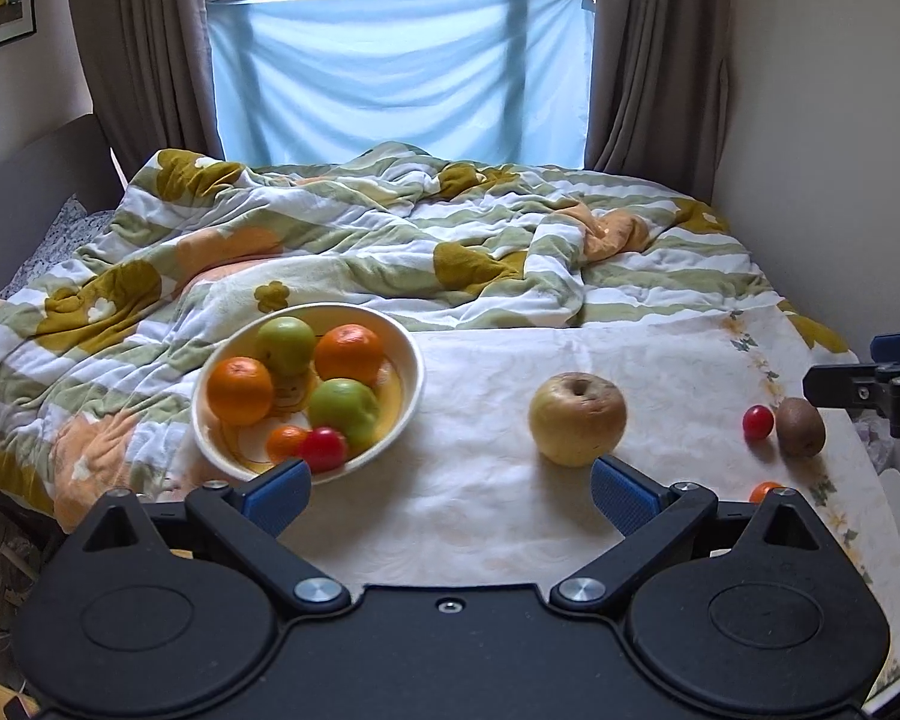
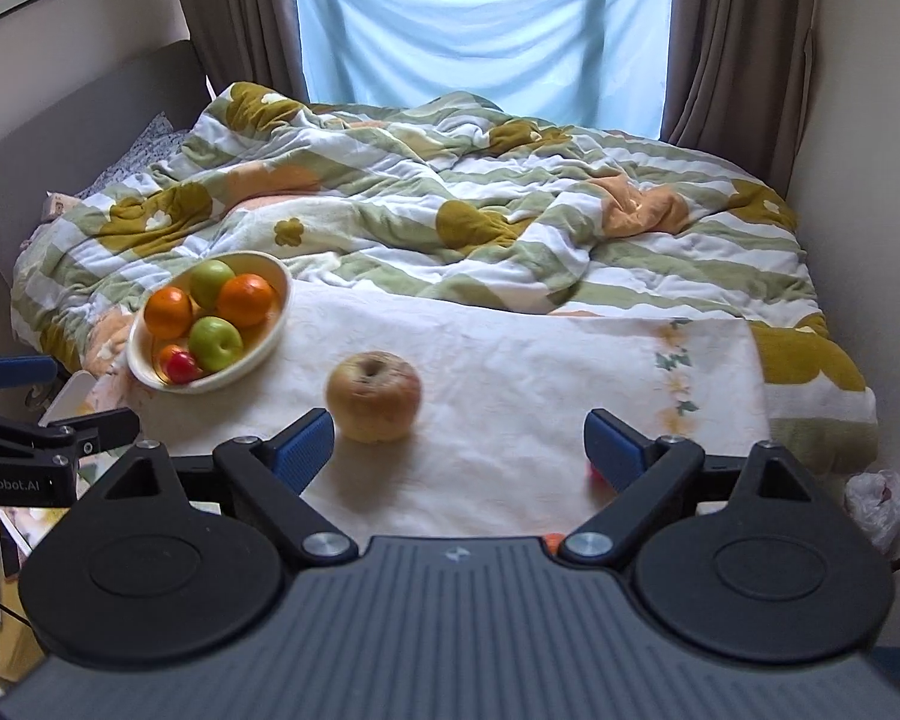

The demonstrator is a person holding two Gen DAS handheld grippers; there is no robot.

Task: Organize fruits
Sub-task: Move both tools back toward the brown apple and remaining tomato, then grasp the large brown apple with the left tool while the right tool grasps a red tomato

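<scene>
Currently both tools are empty, and the step in hand looks like the gap between one fruit set down and the next one fetched. The left gripper (image 1: 450, 489) has its jaws spread wide with nothing between them, and the right gripper (image 2: 459, 447) likewise stands fully released, holding nothing.

On the worktop, which carries a pale floral cloth (image 1: 480, 516) and stands against the bed, a white bowl (image 1: 411, 387) sits at the left edge. It holds two oranges (image 1: 349, 354), two green apples (image 1: 345, 411), a small orange tomato (image 1: 285, 443) and a red tomato (image 1: 324, 449), all packed close and touching.

Four fruits are not yet in the bowl. A large yellow apple (image 1: 577, 418) stands upright mid-cloth, well apart from the bowl, just ahead of the left tool's right finger and, in the right wrist view, just beside the right tool's left finger. Farther right lie a red cherry tomato (image 1: 758, 422) and a kiwi (image 1: 800, 426), just beside each other, with another small orange fruit (image 1: 765, 490) nearer the edge, partly hidden behind the tool.

My guess is the yellow apple goes next. It is broad, so the jaws need to stay wide, centre on it, and close gently. The bowl is already crowded, so a heavy apple dropped in could push the little tomatoes over the rim.
</scene>
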